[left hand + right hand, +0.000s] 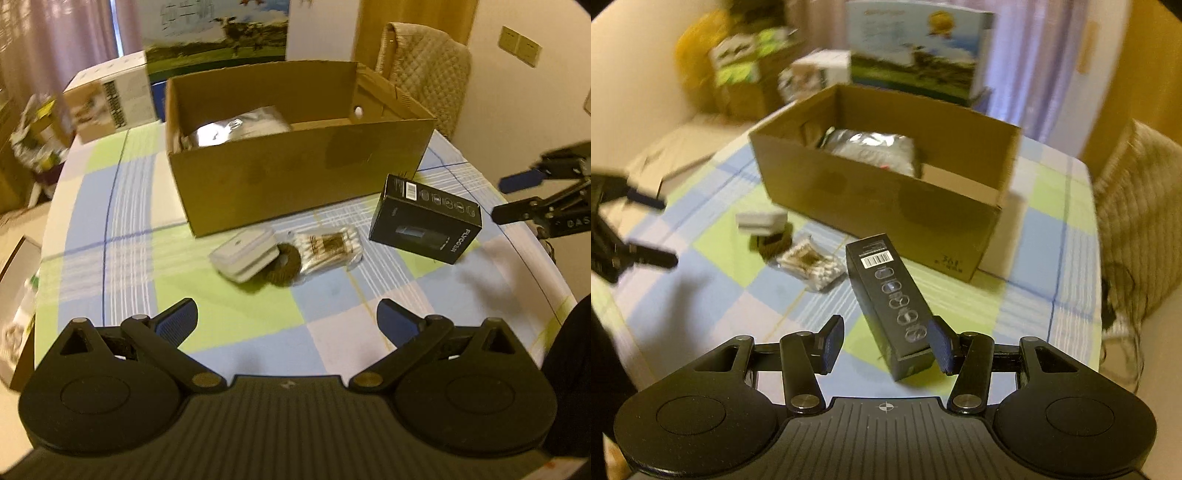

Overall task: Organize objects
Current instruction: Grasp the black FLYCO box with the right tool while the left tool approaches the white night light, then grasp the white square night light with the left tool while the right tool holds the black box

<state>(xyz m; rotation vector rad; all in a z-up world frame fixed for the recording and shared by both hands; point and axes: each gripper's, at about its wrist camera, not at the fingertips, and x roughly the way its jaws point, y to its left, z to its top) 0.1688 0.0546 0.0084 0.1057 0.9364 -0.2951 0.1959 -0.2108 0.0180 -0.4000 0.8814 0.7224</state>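
Observation:
An open cardboard box (295, 173) (886, 199) stands on the checked tablecloth (122, 229) with a silver foil bag (236, 125) (871, 147) inside. In front of it lie a grey case (245, 254), a brown ring (286, 264) and a cotton swab pack (328, 247) (812, 266). Right of these lies a black product box (424, 221) (890, 299). My left gripper (286, 317) (661, 229) hovers open over bare cloth, short of these items. My right gripper (886, 343) (498, 199) is open, and the black box's near end shows between its fingers, unclamped.
Behind the cardboard box stand a printed carton with a cow picture (218, 33) (916, 48) and a white carton (110, 96). A chair with a quilted cover (424, 62) (1137, 221) is at the table's far right. The rounded table edge (554, 280) is close on the right.

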